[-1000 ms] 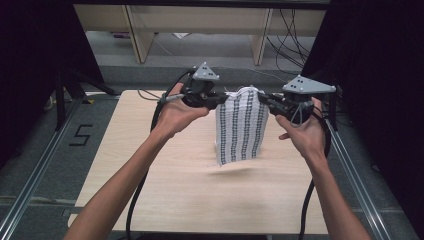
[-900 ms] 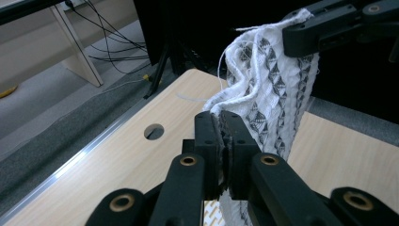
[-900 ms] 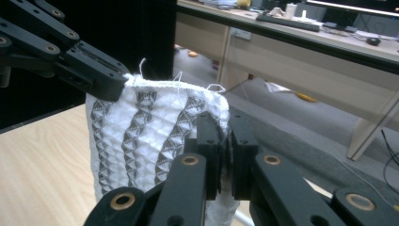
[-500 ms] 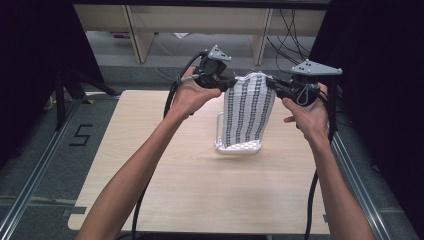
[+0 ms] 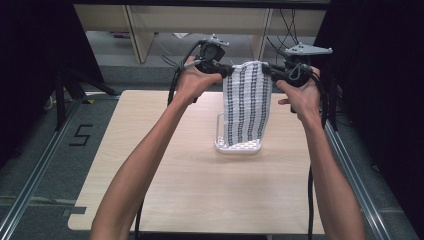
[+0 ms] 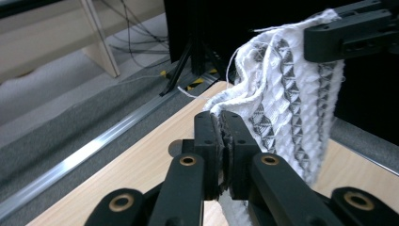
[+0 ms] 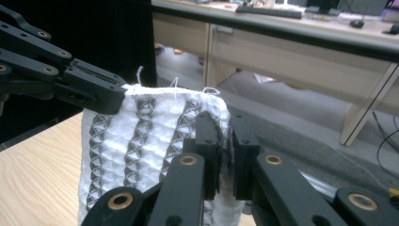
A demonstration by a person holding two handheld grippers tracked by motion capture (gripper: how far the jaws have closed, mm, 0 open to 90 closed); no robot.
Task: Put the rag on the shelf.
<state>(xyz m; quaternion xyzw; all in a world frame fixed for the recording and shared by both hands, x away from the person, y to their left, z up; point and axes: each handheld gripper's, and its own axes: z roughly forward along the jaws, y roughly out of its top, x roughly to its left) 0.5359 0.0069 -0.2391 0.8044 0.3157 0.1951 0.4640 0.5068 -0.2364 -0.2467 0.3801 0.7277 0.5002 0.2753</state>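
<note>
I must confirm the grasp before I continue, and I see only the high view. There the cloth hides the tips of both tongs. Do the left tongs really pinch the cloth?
Observer: Yes. In the left gripper view the left tongs are shut on the top corner of the cloth.
Operator: And the right side?
Observer: The right tongs are shut on the other top corner, with cloth pressed between the jaws.
Operator: Is the upper edge clean?
Observer: No, loose threads stick up along it.
</note>
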